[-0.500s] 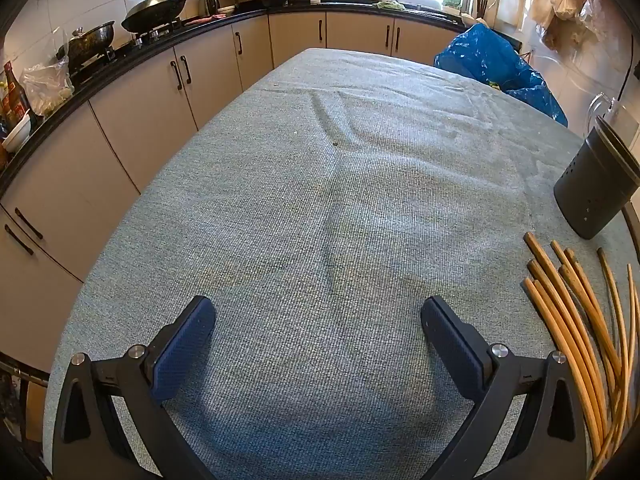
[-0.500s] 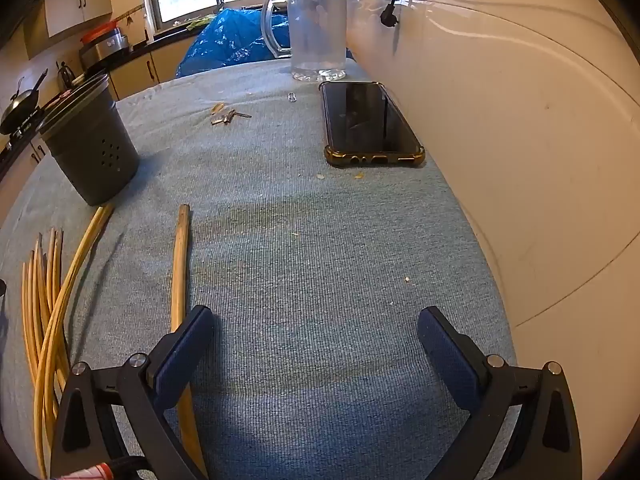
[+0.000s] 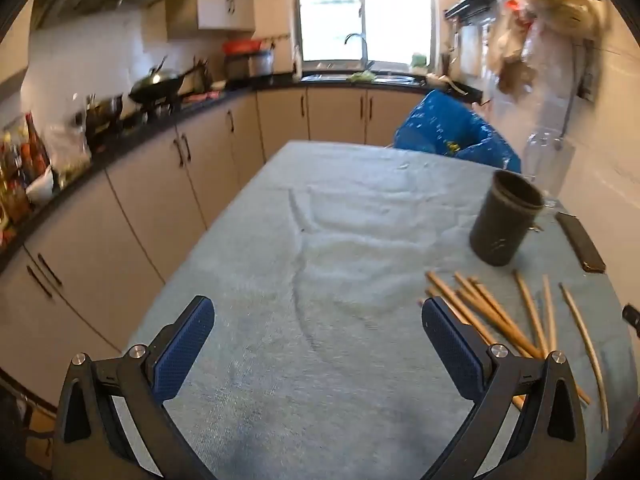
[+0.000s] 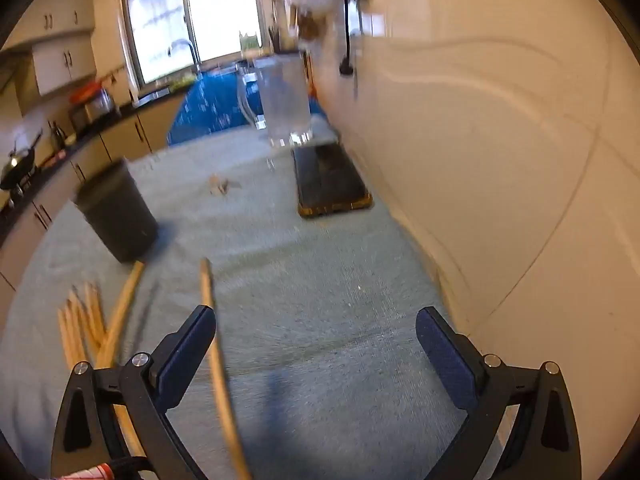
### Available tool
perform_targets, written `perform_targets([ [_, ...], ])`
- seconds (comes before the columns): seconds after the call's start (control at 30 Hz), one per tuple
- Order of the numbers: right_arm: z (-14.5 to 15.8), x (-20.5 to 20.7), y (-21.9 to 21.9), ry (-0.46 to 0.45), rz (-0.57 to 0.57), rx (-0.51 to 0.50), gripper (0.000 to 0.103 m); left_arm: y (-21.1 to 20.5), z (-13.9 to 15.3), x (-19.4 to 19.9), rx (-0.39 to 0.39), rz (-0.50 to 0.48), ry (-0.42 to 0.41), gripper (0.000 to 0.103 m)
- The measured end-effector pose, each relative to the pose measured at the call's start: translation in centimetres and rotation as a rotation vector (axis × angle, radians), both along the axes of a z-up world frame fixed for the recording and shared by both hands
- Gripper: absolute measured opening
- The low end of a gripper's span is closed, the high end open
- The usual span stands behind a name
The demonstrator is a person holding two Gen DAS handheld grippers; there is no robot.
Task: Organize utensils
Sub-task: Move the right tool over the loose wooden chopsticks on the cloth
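Several wooden chopsticks (image 3: 500,316) lie fanned on the grey-blue tablecloth, just right of my left gripper (image 3: 318,334), which is open and empty above the cloth. A dark round utensil holder (image 3: 505,219) stands upright beyond them. In the right wrist view the same holder (image 4: 118,216) is at the left, the chopstick pile (image 4: 86,320) at lower left, and one separate chopstick (image 4: 218,356) runs just inside the left finger of my right gripper (image 4: 316,336), which is open and empty.
A black phone (image 4: 328,178) lies by the wall, with a clear plastic jug (image 4: 282,102) behind it and small keys (image 4: 219,186) on the cloth. A blue bag (image 3: 452,132) sits at the table's far end. Kitchen cabinets (image 3: 160,184) run along the left.
Both grippers have lifted and tilted up, so more of the kitchen shows. The left view has swung right, bringing the holder and chopsticks further into view. Both stay open.
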State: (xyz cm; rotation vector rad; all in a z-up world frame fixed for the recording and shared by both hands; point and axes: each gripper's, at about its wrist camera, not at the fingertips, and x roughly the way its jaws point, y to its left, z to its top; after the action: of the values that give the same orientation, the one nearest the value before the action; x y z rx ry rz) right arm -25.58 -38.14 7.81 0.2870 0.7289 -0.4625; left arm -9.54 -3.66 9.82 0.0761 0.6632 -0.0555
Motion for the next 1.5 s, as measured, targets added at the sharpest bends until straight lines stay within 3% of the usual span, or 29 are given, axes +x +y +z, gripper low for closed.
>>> perform_targets([
  [0.33,4.5,-2.7,6.1,-0.197,0.02,-0.202,0.102,-1.6,1.2,-3.7,0.025,-0.085,-0.045,0.103],
  [0.5,3.7,-2.3,6.6,-0.132,0.09,-0.127,0.098,-1.8,1.4,-4.3,0.016,-0.099,-0.044,0.103],
  [0.67,3.6,-2.6,8.0,-0.106,0.102,-0.144,0.098,-1.8,1.7,-5.1,0.018,-0.105,-0.053,0.103],
  [0.9,3.7,-3.2,9.6,-0.105,0.1,-0.193,0.098,-2.1,1.8,-5.9,0.021,-0.115,-0.061,0.103],
  [1.17,3.3,-3.2,10.6,-0.037,0.09,-0.241,0.098,-2.4,2.0,-6.8,0.028,-0.113,-0.084,0.103],
  [1.5,3.9,-3.7,12.0,0.027,0.001,-0.405,0.098,-2.6,2.2,-7.7,0.039,-0.113,-0.102,0.103],
])
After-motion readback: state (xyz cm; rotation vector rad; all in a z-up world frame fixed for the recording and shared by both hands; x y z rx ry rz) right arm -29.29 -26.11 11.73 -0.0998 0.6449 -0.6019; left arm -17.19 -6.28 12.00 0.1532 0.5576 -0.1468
